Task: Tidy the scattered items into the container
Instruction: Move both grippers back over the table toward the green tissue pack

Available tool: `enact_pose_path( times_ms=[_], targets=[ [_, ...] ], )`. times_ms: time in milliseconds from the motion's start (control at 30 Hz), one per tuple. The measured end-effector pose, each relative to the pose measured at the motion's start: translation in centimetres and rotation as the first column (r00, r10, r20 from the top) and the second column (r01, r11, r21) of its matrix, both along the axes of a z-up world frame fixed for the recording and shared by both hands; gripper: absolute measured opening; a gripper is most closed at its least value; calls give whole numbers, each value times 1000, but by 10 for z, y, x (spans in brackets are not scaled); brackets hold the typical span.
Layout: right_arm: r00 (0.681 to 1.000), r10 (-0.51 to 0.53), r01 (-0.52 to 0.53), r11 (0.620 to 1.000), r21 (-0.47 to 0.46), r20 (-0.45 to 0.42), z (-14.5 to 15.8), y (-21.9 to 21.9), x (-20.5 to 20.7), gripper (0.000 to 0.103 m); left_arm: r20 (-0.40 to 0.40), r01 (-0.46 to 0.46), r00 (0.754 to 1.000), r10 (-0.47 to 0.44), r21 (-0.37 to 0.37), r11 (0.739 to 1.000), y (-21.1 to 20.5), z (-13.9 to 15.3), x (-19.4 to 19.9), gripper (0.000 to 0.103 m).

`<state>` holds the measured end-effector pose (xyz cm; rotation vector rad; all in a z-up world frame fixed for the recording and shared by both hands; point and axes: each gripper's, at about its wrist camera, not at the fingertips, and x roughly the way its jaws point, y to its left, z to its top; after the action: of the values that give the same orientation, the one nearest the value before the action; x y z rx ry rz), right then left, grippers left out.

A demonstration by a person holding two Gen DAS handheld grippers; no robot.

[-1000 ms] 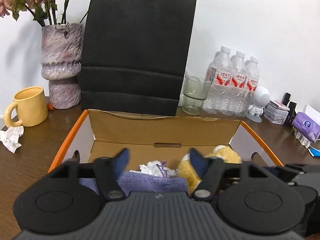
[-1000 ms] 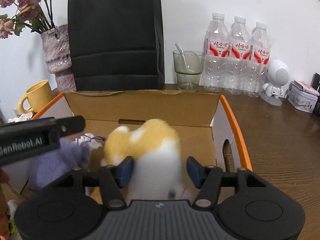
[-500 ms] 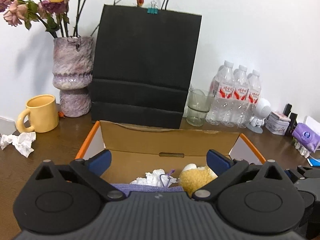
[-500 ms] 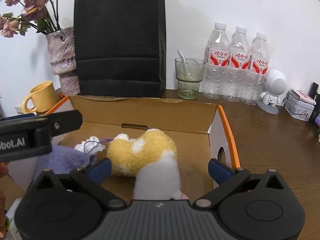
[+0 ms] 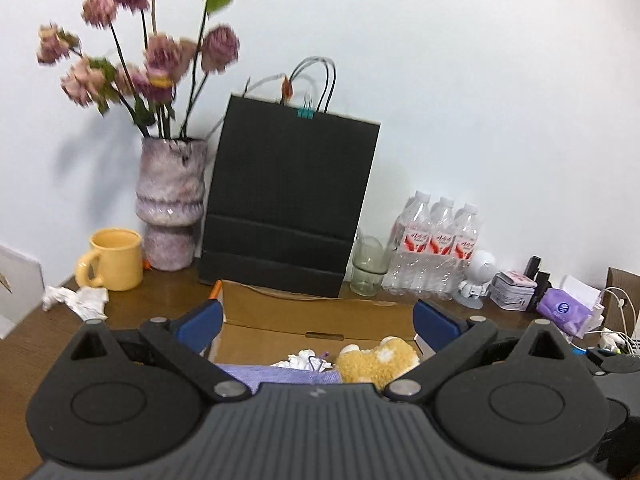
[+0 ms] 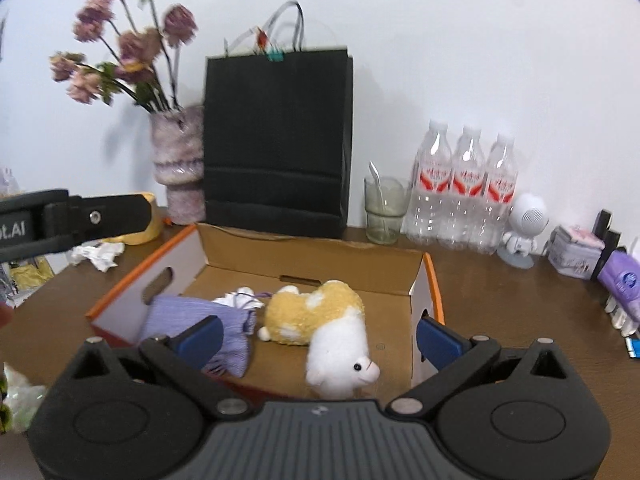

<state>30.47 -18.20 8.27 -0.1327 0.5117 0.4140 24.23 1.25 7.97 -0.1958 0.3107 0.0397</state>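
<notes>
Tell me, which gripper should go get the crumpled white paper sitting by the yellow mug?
Probably the left gripper. It is open, and the crumpled white paper by the yellow mug lies left of the orange-edged cardboard box, on its side. The right gripper, also open, is over the box.

black ribbed gripper (image 6: pixel 316 336), blue fingertips (image 6: pixel 200 336)

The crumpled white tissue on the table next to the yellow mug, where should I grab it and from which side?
Grip the crumpled tissue across its raised, bunched middle, coming straight down from above with the open left gripper. It lies low and loose on the table, so a side approach would likely just push it. The yellow mug stands close behind, so set the fingers left to right, clear of the mug.
</notes>
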Motion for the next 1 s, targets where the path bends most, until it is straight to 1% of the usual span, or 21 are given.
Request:
enact_pose_path(
  times_ms=[100, 233, 400, 567, 833, 1000],
  targets=[
    [1000, 10, -10, 1000, 2, 19, 6, -3, -27, 103, -1, 9, 1000, -9, -5, 1000, 1, 2, -25, 103],
    [999, 26, -27, 1000, 7, 25, 7, -10, -59, 103, -17, 18, 1000, -18, -11, 1000, 1, -3, -57, 103],
    [1000, 2, -3, 999, 43, 20, 1, -22, -97, 103, -37, 23, 999, -24, -22, 999, 2, -11, -93, 103],
    [1000, 1, -2, 998, 64, 9, -6, -33, -128, 103, -49, 28, 998, -29, -23, 999, 3, -19, -124, 103],
    [1000, 18, -17, 998, 56, -20, -21, -47, -172, 103, -75, 39, 996, -40, -20, 999, 4, -34, -162, 103],
    [998, 31, -28, 998, 55, -50, -31, -52, -188, 103, -98, 45, 994, -47, -24, 999, 5, -45, -177, 103]
  ],
)
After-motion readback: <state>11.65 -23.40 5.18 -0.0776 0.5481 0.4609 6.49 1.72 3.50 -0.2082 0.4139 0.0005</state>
